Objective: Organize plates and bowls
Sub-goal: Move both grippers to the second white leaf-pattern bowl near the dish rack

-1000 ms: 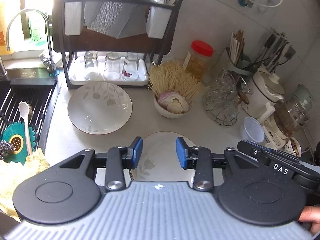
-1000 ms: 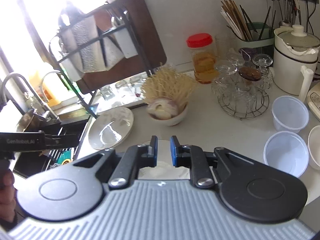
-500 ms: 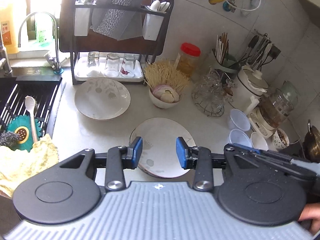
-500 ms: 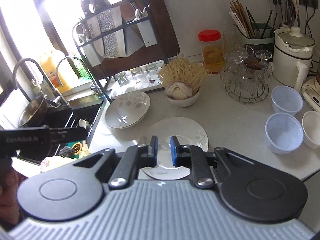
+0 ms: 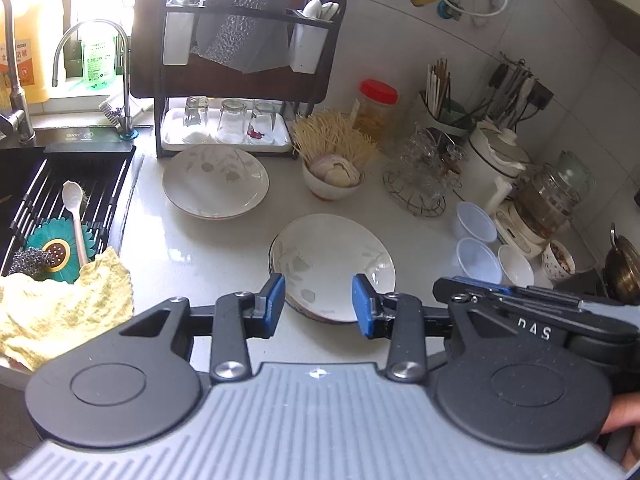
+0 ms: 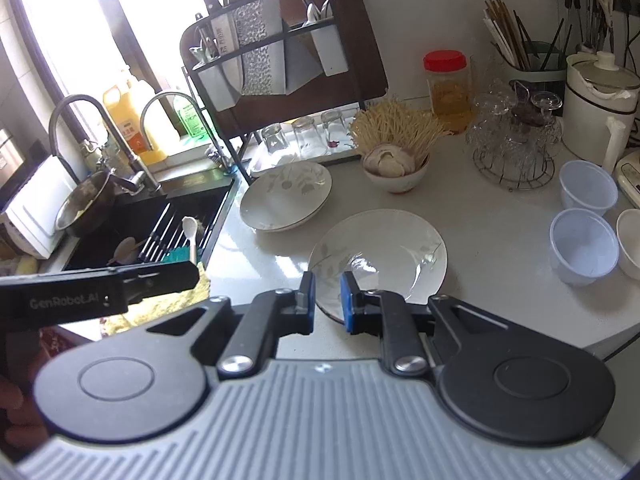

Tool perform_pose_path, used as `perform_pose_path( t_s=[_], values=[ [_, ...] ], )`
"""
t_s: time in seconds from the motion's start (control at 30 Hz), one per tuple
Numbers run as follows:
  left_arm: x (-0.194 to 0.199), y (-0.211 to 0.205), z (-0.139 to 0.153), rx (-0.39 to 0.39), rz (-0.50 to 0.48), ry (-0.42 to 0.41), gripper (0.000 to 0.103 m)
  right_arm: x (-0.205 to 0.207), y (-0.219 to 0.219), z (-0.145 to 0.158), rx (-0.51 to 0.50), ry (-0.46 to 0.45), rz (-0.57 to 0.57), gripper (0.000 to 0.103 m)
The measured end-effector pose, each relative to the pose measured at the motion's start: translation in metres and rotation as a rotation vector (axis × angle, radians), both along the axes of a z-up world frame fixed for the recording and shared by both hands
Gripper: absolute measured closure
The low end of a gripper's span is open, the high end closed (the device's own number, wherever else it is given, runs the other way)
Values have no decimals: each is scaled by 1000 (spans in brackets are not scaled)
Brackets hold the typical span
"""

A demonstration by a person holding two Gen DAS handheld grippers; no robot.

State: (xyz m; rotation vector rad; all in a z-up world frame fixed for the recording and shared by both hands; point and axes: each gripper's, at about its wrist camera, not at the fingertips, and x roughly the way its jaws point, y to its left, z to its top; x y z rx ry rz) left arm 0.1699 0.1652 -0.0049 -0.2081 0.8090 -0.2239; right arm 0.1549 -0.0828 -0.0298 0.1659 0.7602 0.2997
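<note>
Two white plates with a grey leaf pattern lie on the white counter. The near plate (image 5: 332,264) (image 6: 380,256) sits just ahead of both grippers. The far plate (image 5: 215,181) (image 6: 286,195) sits in front of the dish rack. My left gripper (image 5: 319,306) is open and empty, held above the near plate's front edge. My right gripper (image 6: 327,298) has its jaws close together with a narrow gap and holds nothing, also above that plate's front edge. A white bowl (image 5: 333,182) (image 6: 396,178) holds garlic and noodles.
A black dish rack (image 5: 236,64) with upturned glasses stands at the back. The sink (image 5: 52,200) with a spoon, sponge and yellow cloth (image 5: 60,304) is left. Plastic cups (image 6: 584,240), a glass holder (image 5: 420,176), a jar and appliances crowd the right.
Both grippers have pulled back and up from the counter, so more of the kitchen shows. The near plate stays on the counter. The jaw openings have not changed.
</note>
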Motion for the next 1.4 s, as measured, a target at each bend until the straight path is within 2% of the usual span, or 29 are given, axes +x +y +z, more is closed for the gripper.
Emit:
perform_pose_path(
  t_s=[0.43,0.73,0.97,1.4],
  values=[
    [-46,23,-2,5,75,-11,61,-24,10,3,5,2,9,85],
    [-49,41,-14,-22,139,18,61,-12,15,-7,22,37,-15,85],
    [-20,56,-29,-35,172,57,61,15,21,-19,20,65,-34,85],
    [82,77,-52,-30,163,105,61,102,29,-45,104,136,-87,84]
  ],
)
